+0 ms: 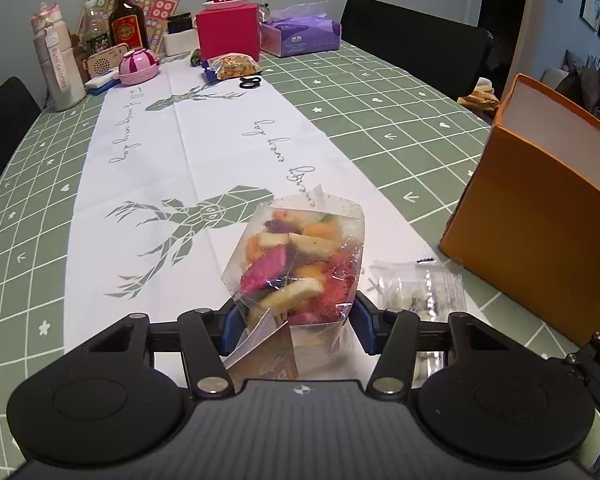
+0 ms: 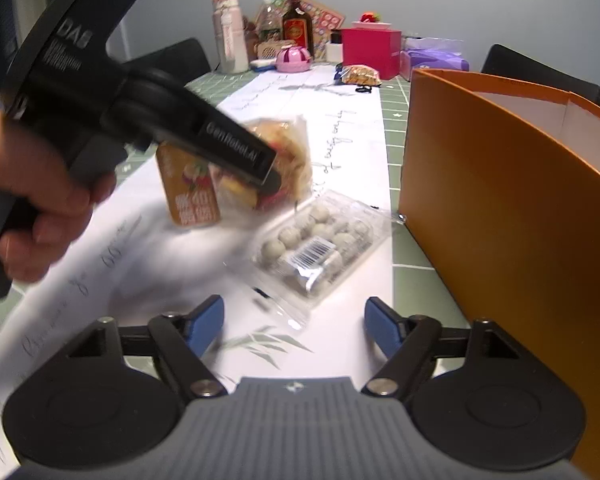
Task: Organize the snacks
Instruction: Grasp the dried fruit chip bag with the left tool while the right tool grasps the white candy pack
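My left gripper point(image 1: 296, 326) is shut on a clear bag of coloured dried fruit chips point(image 1: 300, 264) and holds it above the white table runner point(image 1: 172, 160). The same bag point(image 2: 236, 168) shows in the right wrist view, held by the left gripper point(image 2: 260, 176). A clear packet of round pale sweets point(image 2: 324, 244) lies on the runner beside the orange box point(image 2: 512, 216); it also shows in the left wrist view point(image 1: 420, 288). My right gripper point(image 2: 294, 328) is open and empty just short of that packet. The orange box point(image 1: 540, 216) stands open at the right.
At the far end stand a red box point(image 1: 228, 30), a purple tissue box point(image 1: 300, 34), a brown bottle point(image 1: 126, 20), a pink bottle point(image 1: 56, 60), a pink lidded pot point(image 1: 138, 66) and another snack bag point(image 1: 236, 66). Black chairs point(image 1: 416, 40) stand around the table.
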The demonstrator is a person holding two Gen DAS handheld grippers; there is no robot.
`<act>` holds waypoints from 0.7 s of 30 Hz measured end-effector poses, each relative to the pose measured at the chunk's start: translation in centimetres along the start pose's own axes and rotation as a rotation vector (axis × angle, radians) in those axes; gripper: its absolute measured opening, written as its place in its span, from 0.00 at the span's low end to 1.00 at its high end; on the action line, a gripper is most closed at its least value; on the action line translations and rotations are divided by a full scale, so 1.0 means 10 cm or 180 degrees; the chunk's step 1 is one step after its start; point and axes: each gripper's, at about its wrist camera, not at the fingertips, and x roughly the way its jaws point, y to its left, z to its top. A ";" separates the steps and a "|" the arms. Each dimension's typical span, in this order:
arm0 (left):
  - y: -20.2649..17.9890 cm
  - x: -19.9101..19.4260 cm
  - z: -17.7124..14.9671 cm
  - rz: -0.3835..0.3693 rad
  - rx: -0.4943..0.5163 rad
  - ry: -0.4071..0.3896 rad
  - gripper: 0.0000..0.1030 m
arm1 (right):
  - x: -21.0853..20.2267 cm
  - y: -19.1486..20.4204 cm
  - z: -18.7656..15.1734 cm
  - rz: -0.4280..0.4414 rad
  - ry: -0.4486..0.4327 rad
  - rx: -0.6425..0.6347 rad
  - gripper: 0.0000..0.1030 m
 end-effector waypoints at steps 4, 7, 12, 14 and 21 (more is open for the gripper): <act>0.10 -0.04 -0.03 0.0058 -0.0084 0.0018 0.61 | 0.13 0.14 0.07 -0.0373 -0.0094 0.0119 0.90; 0.19 -0.06 -0.04 0.0174 -0.0181 0.0040 0.61 | 0.30 0.13 0.16 -0.0546 -0.0054 0.0353 0.90; 0.37 -0.11 -0.12 0.0142 -0.0225 0.0038 0.61 | 0.52 0.13 0.27 -0.0674 0.0018 0.0387 0.90; 0.44 -0.14 -0.17 0.0119 -0.0260 0.0015 0.61 | 0.58 0.14 0.30 -0.0764 0.0031 0.0287 0.88; 0.53 -0.20 -0.29 0.0049 -0.0314 -0.0070 0.61 | 0.49 0.04 0.31 -0.0417 0.0059 0.0011 0.63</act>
